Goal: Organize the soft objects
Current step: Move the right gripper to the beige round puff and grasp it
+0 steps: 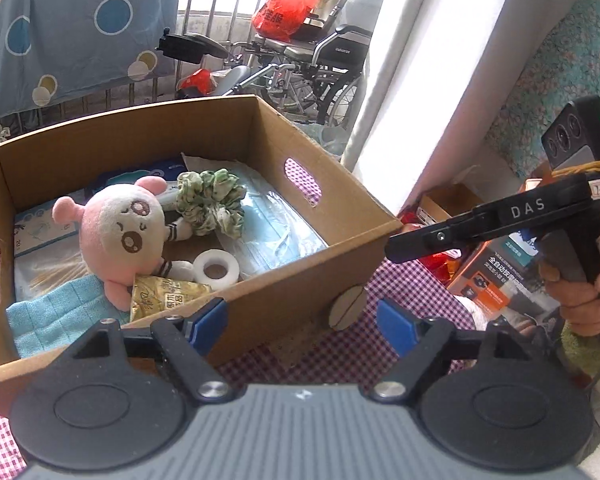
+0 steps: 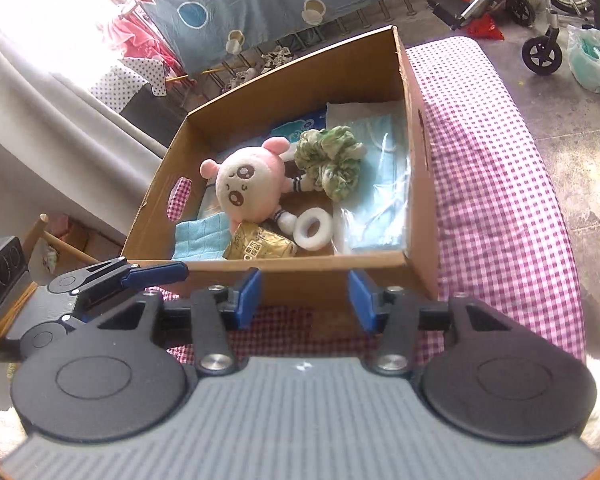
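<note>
One plush toy, one scrunchie, boxed.

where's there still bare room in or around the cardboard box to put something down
Bare checked cloth lies right of the box. Inside, one small brown floor patch shows between plush toy, tape roll and masks; elsewhere it's crowded.

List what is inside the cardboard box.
Inside the cardboard box: pink plush toy, green scrunchie, white tape roll, gold snack packet, blue cloth, bagged face masks. Packets beneath the plush are mostly covered.
</note>
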The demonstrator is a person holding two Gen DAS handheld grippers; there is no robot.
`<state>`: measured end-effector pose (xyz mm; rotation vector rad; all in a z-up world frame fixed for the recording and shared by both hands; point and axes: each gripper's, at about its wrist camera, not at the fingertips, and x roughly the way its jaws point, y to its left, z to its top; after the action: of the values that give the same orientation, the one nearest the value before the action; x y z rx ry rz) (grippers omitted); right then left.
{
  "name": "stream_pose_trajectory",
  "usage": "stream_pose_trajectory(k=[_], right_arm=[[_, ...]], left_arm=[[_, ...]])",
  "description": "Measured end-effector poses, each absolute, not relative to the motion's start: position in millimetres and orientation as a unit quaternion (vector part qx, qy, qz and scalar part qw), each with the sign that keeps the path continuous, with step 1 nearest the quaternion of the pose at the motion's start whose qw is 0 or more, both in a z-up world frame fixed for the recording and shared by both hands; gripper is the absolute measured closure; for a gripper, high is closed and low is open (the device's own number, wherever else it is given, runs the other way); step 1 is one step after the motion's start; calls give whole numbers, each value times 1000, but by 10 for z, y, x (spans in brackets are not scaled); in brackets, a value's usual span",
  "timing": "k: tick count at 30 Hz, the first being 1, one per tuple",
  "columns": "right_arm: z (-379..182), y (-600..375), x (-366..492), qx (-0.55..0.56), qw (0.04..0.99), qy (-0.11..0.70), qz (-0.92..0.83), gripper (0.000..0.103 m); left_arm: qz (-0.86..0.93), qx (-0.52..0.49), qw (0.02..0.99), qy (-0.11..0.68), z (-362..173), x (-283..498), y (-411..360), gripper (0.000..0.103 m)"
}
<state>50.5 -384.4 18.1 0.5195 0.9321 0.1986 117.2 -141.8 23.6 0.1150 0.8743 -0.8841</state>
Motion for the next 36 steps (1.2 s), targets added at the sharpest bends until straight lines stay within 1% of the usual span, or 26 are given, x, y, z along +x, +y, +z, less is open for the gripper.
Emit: stream_pose_trajectory(k=[4, 9, 16, 18, 19, 21, 25, 28, 30, 31, 32, 33, 36], right_arm=[[-154, -4010, 121, 286, 851, 438, 50, 55], [-515, -4213, -2, 307, 845, 437, 29, 55], [-795, -4220, 319, 266, 851, 449, 54, 55], [-839, -4186, 400, 245, 857, 448, 66, 55], [-860, -4174, 429, 237, 859, 449, 69, 55], [-913, -4161, 489, 226, 861, 450, 76, 56], [-973, -4166, 570, 218, 867, 436, 99, 60], [-995, -4173, 585, 229, 864, 434, 114, 66], [-1012, -4178, 576, 238, 863, 431, 115, 67], [-1016, -4182, 567, 243, 862, 428, 117, 72], [-1023, -4189, 557, 257, 858, 426, 126, 81], [-1029, -4192, 544, 271, 853, 427, 128, 81], [-1011, -4170, 480, 275, 853, 428, 120, 86]], left_arm=[[-451, 98, 790, 404, 154, 972, -1699, 20], [-465, 168, 774, 394, -96, 814, -2081, 20], [-436, 246, 762, 412, -599, 876, -2514, 32], [-427, 259, 760, 416, -691, 913, -2576, 33], [-426, 261, 758, 419, -718, 924, -2593, 37], [-426, 263, 753, 427, -773, 941, -2637, 38], [-426, 270, 752, 425, -845, 932, -2703, 38], [-428, 263, 752, 427, -846, 943, -2708, 39], [-431, 262, 752, 425, -846, 943, -2698, 39], [-432, 262, 752, 424, -846, 942, -2691, 39], [-432, 262, 752, 423, -844, 940, -2683, 39], [-431, 263, 753, 422, -840, 908, -2710, 39], [-436, 256, 755, 419, -779, 888, -2667, 39]])
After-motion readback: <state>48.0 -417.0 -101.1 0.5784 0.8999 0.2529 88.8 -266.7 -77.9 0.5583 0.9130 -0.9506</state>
